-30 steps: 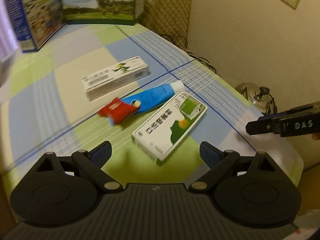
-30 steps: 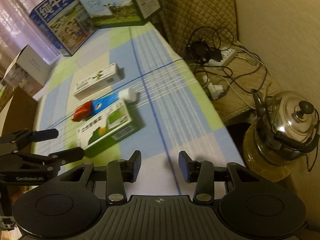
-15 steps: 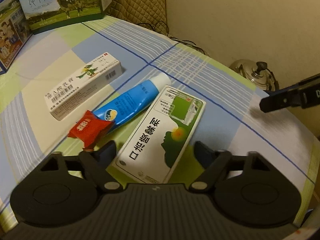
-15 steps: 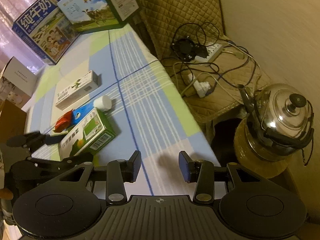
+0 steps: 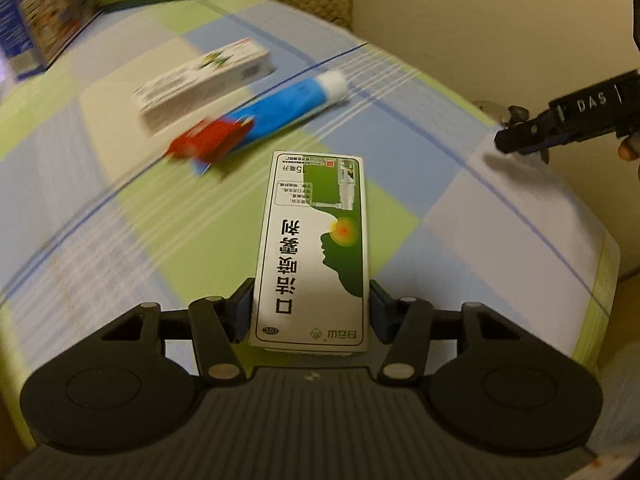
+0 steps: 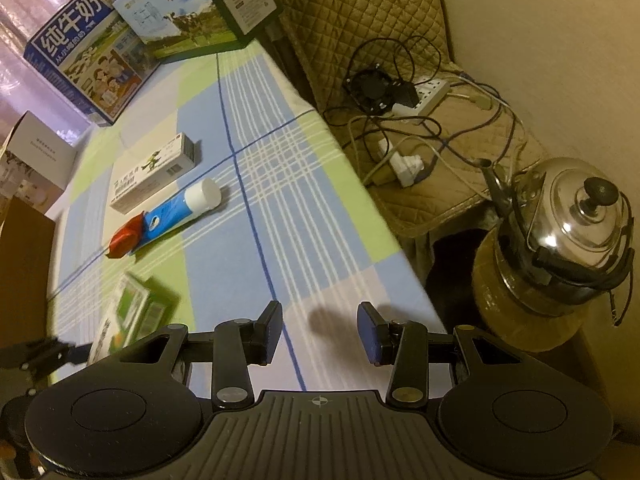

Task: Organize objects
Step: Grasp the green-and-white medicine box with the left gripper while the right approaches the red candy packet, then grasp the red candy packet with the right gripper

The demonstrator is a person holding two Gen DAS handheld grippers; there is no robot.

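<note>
One flat green-and-white cardboard medicine box (image 5: 314,248) lies lengthwise between the fingers of the left gripper (image 5: 311,312) on the checked blue, green and white tablecloth (image 5: 120,216); the jaws are closing on its near end, and both blue pads sit against its long sides. In the right wrist view the same box is a blurred green shape at the lower left, partly cut off behind the gripper body.

Just beyond it lie a blue squeeze tube with a white cap (image 6: 182,210), a small red packet (image 6: 125,238) touching the tube's flat end, and a long white carton with a green figure printed on it (image 6: 154,172) just beside the tube. All three are smeared in the left wrist view.

At the far edge of the table stand a large blue milk carton case (image 6: 86,52) and a green-framed case with a pasture picture (image 6: 180,20); what they contain cannot be seen. A white box (image 6: 42,152) stands at the left edge, cut off.

The right gripper (image 6: 320,334) hangs over a pale square near the table's corner, its jaws a moderate way apart with nothing between them.

Off the table, a power strip with tangled cables (image 6: 416,96) lies on a quilted tan cover (image 6: 360,12), and a polished steel kettle (image 6: 576,236) sits on a yellowish base.
</note>
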